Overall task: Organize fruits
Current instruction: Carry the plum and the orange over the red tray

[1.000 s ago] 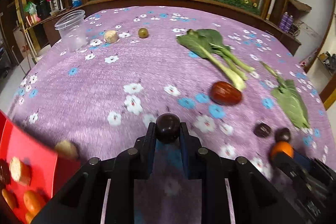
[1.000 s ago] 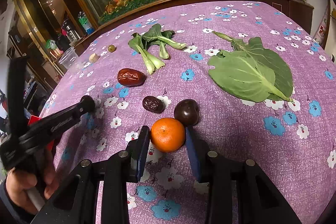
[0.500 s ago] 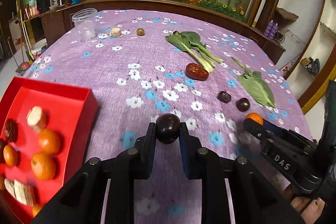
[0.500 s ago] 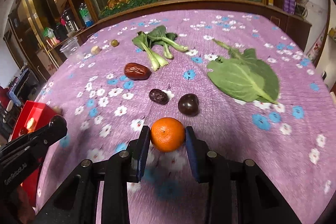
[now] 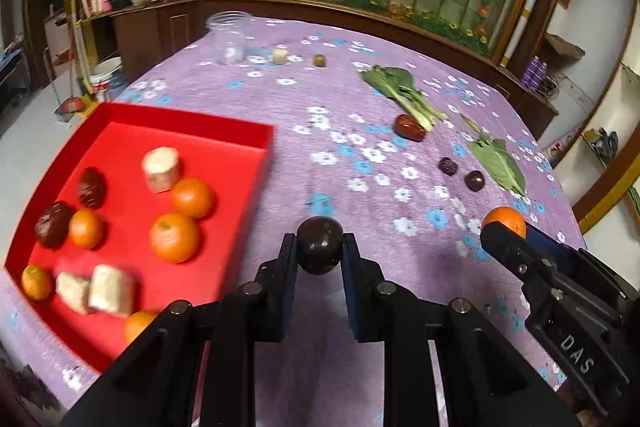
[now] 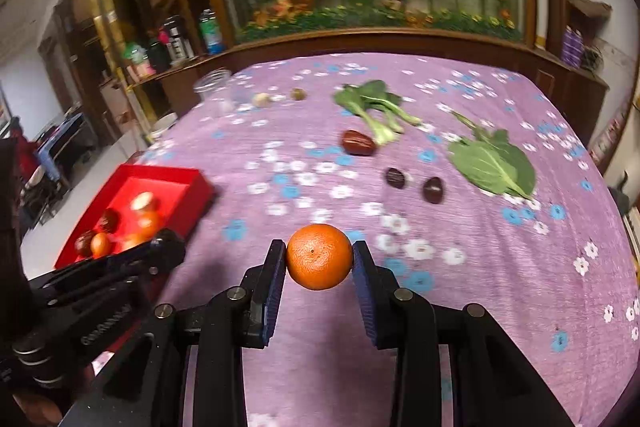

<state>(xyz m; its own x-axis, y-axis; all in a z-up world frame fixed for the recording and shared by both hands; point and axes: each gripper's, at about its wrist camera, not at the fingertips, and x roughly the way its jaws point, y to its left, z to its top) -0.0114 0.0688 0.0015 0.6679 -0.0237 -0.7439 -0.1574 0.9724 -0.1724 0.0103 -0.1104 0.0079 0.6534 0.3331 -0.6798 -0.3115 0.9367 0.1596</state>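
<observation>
Left gripper: my jaws pinch a dark plum between the pads, clear of the cloth.
Right gripper: my jaws pinch an orange, held above the cloth, pads pressed on both its sides.
Tray: red, to the left of my left jaws, its near corner just beside them.
Tray contents: oranges, pale cut chunks and dark fruits, all loose on the tray floor.
Ahead of right jaws: two dark fruits side by side on the cloth, a red date beyond them.
Greens: bok choy just behind the date; a flat leaf to the right of the dark pair.
Far edge: clear cup, a pale chunk and a small green fruit in a row, well apart from both jaws.
Cloth: purple, flowered, covers the table.
Cross view: my right gripper shows at the right of the left wrist view, orange at its tip.
</observation>
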